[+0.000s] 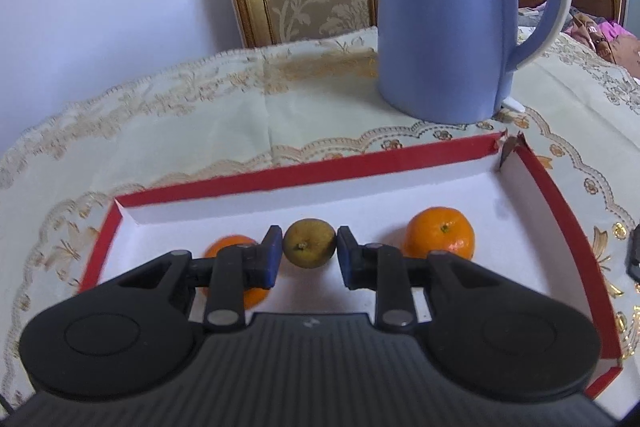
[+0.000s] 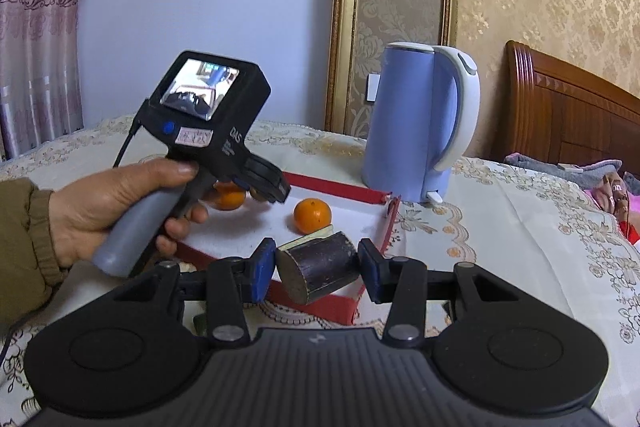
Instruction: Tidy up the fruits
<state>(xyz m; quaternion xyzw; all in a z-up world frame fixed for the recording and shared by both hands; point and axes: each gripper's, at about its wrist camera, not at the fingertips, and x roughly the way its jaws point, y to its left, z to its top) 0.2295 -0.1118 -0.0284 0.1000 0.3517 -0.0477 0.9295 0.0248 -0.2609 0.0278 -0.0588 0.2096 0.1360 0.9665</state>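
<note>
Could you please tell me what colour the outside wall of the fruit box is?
Red, with a white inside; the box shows best in the left wrist view.

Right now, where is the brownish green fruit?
In the left wrist view, the brownish green fruit sits inside the red tray, between the left gripper fingers, flanked by two oranges.

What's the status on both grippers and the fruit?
Left gripper open around brownish-green fruit in red tray. Right gripper open around dark cylinder, contact unclear. Two oranges in tray. Kettle behind, clear.
</note>
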